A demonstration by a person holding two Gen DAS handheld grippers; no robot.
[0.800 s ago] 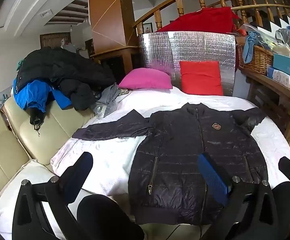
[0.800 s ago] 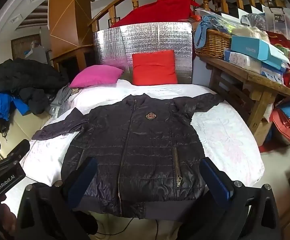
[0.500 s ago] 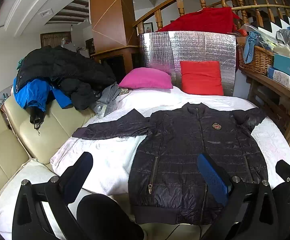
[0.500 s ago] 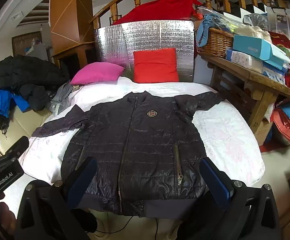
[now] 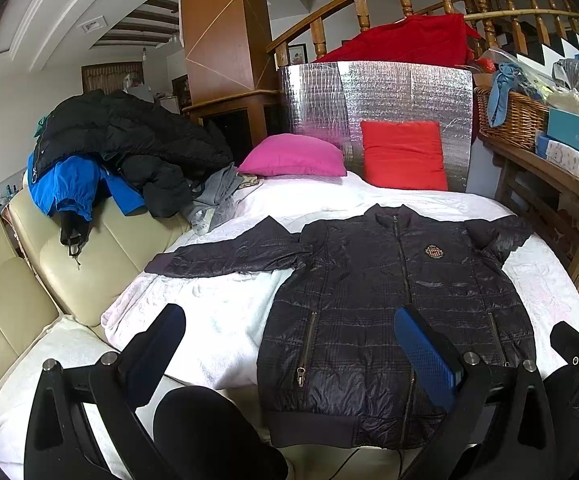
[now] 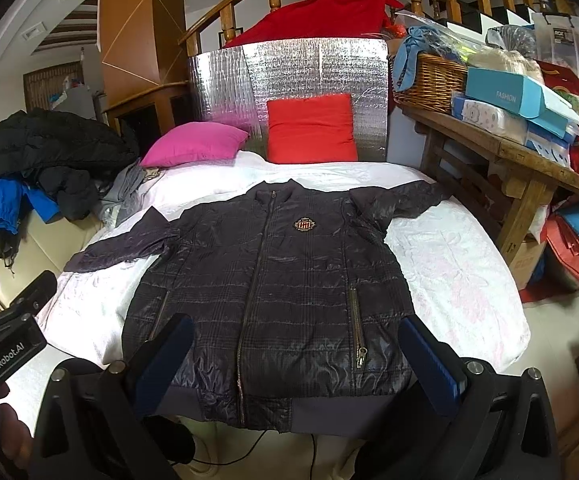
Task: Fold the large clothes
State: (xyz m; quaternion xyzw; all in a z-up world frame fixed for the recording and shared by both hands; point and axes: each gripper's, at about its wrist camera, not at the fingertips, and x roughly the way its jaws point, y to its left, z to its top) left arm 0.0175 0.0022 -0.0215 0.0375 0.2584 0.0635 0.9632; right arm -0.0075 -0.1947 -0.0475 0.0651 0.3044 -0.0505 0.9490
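Dark quilted jacket (image 6: pixel 273 280) lies flat, front up and zipped, on a bed with a white cover (image 6: pixel 457 264), hem toward the tongs, collar at the far end. Both sleeves spread out: one reaches far to the left (image 5: pixel 225 256), the other bends off to the right (image 6: pixel 405 200). A small crest badge (image 6: pixel 304 225) sits on the chest, and a zip pocket shows on each side. Left tongs (image 5: pixel 289 344) gape wide with nothing between them, hovering short of the hem; their right finger (image 5: pixel 425 356) hangs over the jacket's lower front, their left finger (image 5: pixel 157 344) over bare bed cover. Right tongs (image 6: pixel 297 360) likewise spread fully, empty, hanging just above the hem, a finger toward either side of the jacket. The body of the left tool shows at the left edge of the right-hand view. Beyond the jacket, a pink pillow (image 5: pixel 295 156) and a red pillow (image 5: pixel 403 156) rest against a silver foil panel (image 5: pixel 377 96). Far left of the tongs, a heap of black and blue coats (image 5: pixel 101 152) sits on a cream sofa (image 5: pixel 49 272). Off to the right, a wooden worktop (image 6: pixel 501 140) carries a wicker basket (image 6: pixel 429 80) and boxes.
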